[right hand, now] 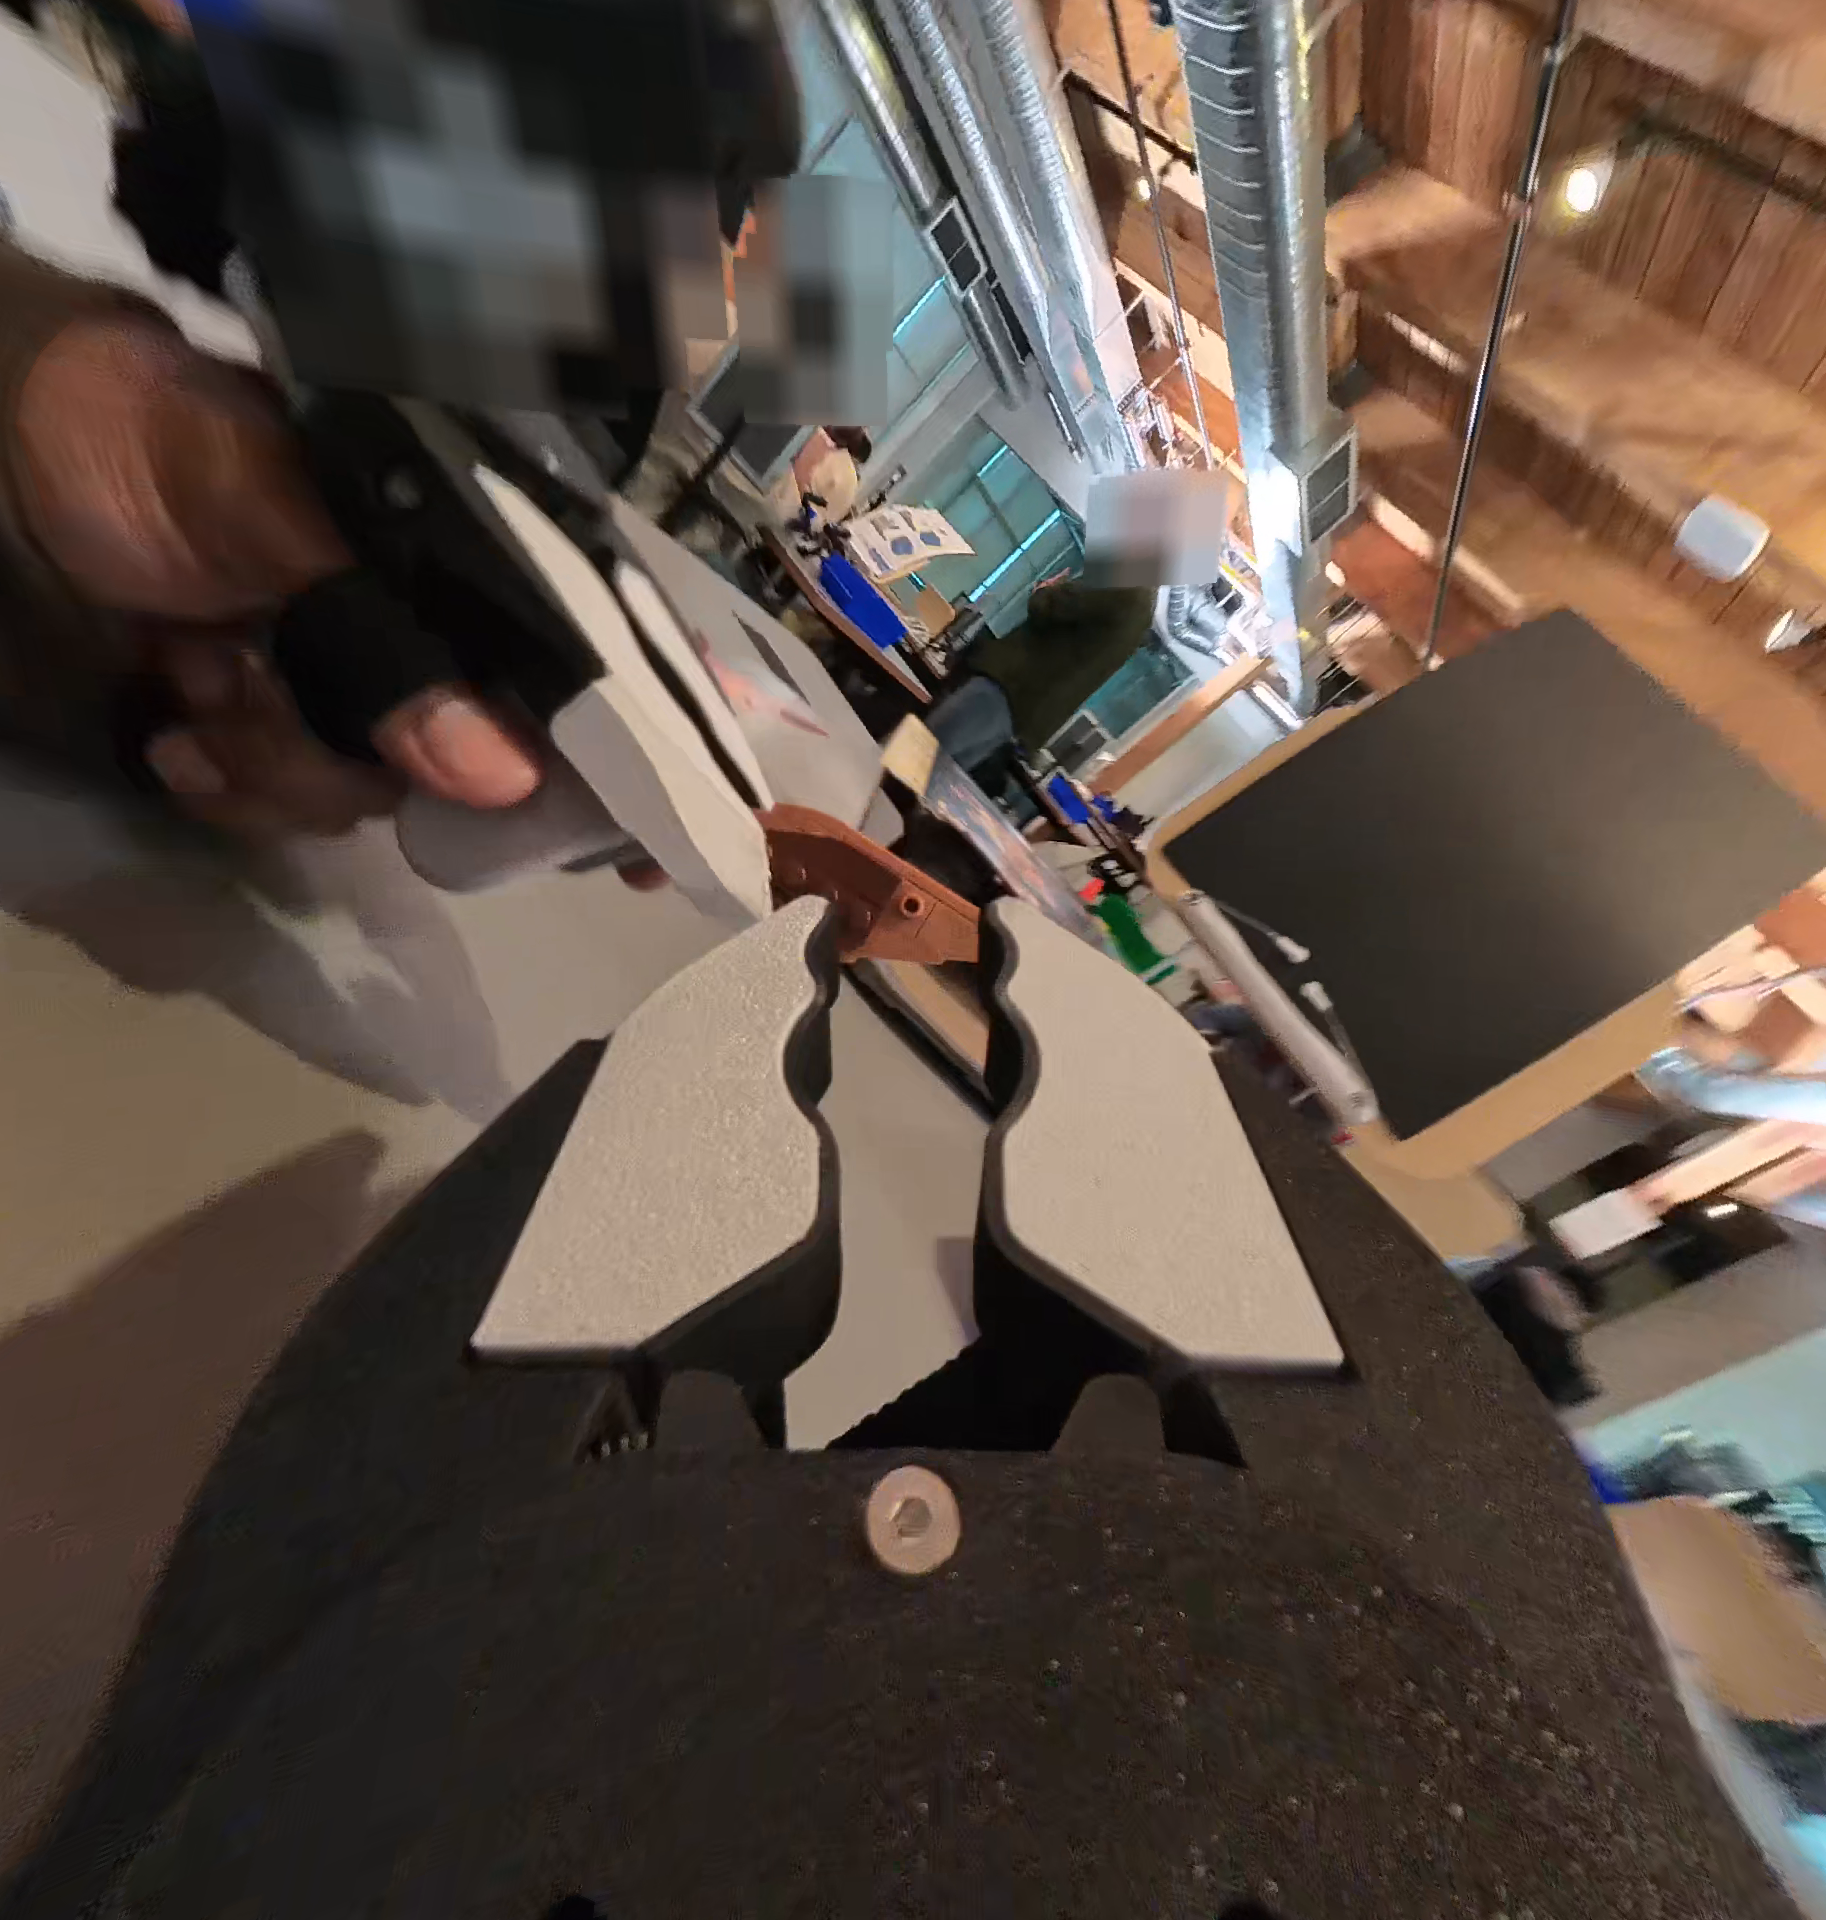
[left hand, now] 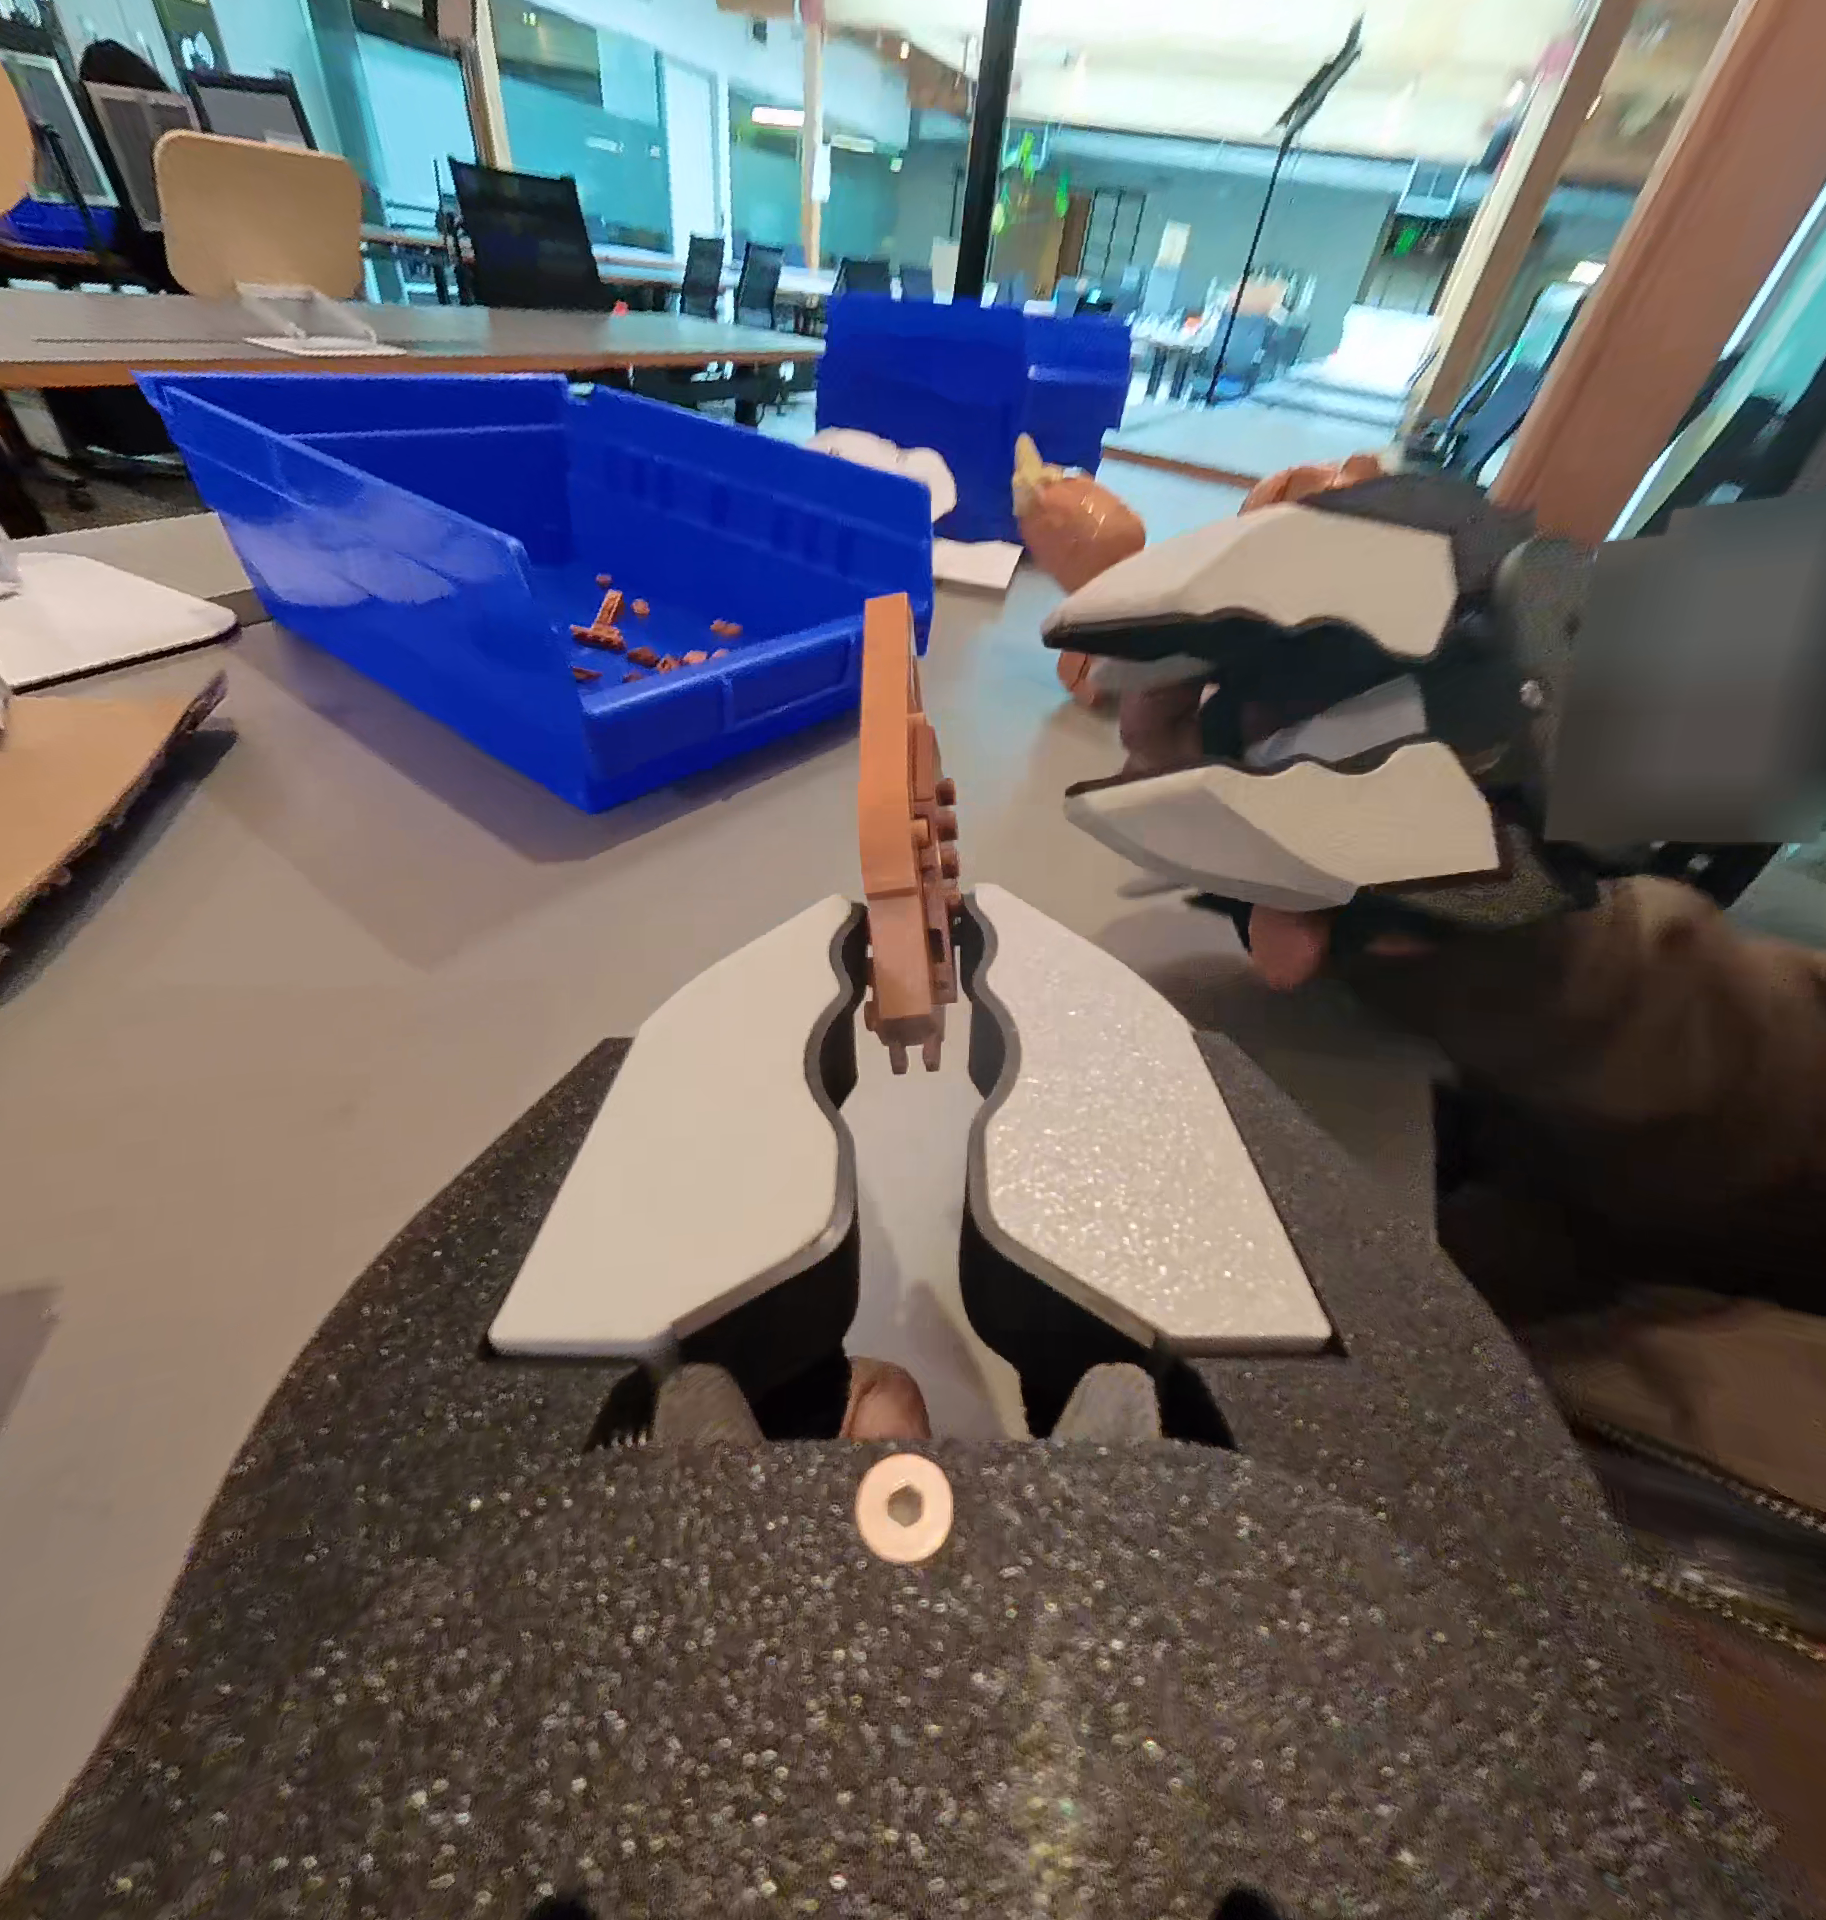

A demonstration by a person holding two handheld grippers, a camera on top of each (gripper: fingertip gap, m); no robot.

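Note:
My left gripper point(left hand: 909, 914) is shut on a brown printed part point(left hand: 893, 748) with pegs and small links. The part stands upright out of the fingertips, above the grey table point(left hand: 369, 987). My right gripper point(left hand: 1060, 717) is to the right of the part, jaws apart, nothing between them, not touching it. In the right wrist view my right gripper point(right hand: 904, 925) is open and its fingertips frame the brown part point(right hand: 878, 899), which lies just beyond them. The left gripper point(right hand: 795, 821) holds the part from the upper left.
A blue bin point(left hand: 389, 520) with several small brown bits point(left hand: 639, 644) sits on the table ahead and left. A second blue bin point(left hand: 940, 416) stands behind it. Brown wrapped lumps point(left hand: 1080, 530) lie nearby. Cardboard point(left hand: 47, 790) and a white base point(left hand: 88, 623) are at the left. The gap from one gripper's tips to the other's is roughly 4 cm.

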